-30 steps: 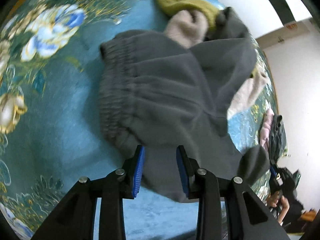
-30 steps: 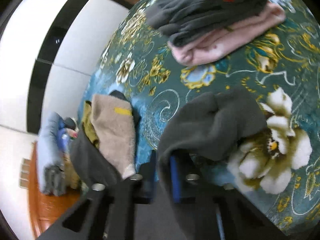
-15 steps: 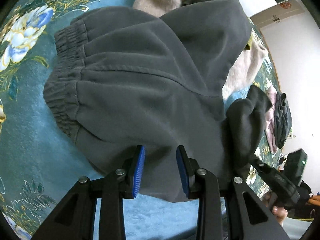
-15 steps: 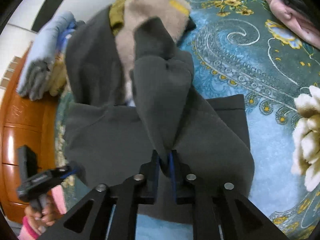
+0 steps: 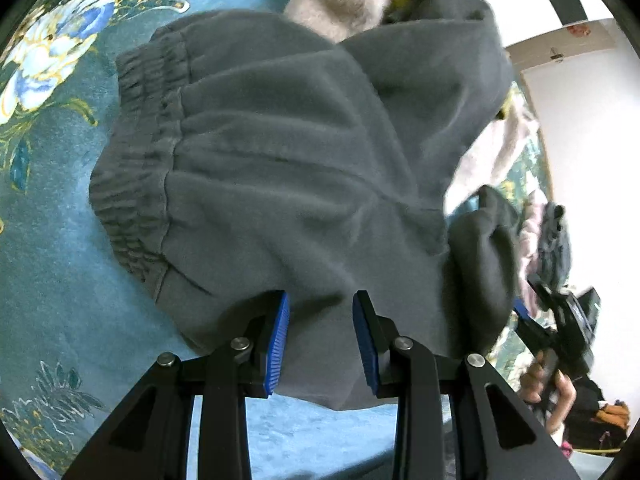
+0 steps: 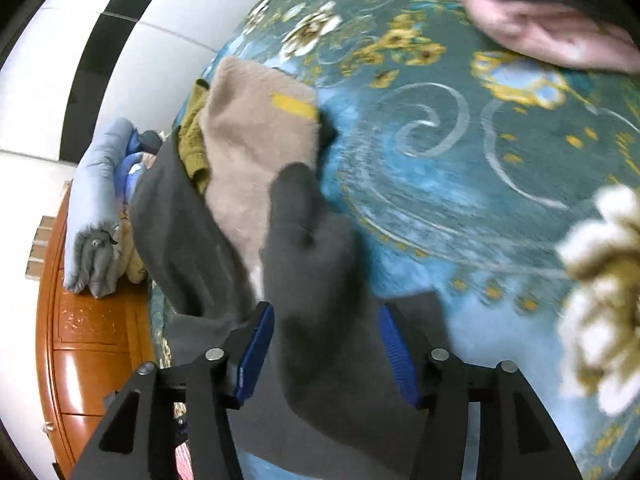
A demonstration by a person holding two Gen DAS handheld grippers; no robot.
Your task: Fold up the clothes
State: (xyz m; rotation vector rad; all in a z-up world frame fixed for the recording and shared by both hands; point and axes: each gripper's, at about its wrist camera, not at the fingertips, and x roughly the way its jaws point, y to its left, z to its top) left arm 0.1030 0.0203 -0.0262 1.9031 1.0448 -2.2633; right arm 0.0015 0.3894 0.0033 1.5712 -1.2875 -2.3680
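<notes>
Dark grey sweatpants (image 5: pixel 280 160) with an elastic waistband lie spread on the blue floral bedspread (image 5: pixel 52 240). My left gripper (image 5: pixel 322 340) is shut on their near edge, and grey cloth fills the gap between the blue pads. In the right wrist view a folded-over leg of the sweatpants (image 6: pixel 316 260) lies between the pads of my right gripper (image 6: pixel 326 352). Its jaws are opening and stand off the cloth on both sides. The right gripper (image 5: pixel 532 320), held by a hand, also shows at the right of the left wrist view.
A beige fluffy garment (image 6: pixel 256 136) and an olive one (image 6: pixel 192 148) lie just beyond the sweatpants. A pink and dark folded stack (image 6: pixel 552 36) sits at the far right of the bedspread (image 6: pixel 460 184). Light-blue clothes (image 6: pixel 96 200) rest by a wooden headboard (image 6: pixel 80 340).
The right gripper carried the grey leg over onto the sweatpants, then its jaws parted from it. The left gripper sank a little with the edge still in it.
</notes>
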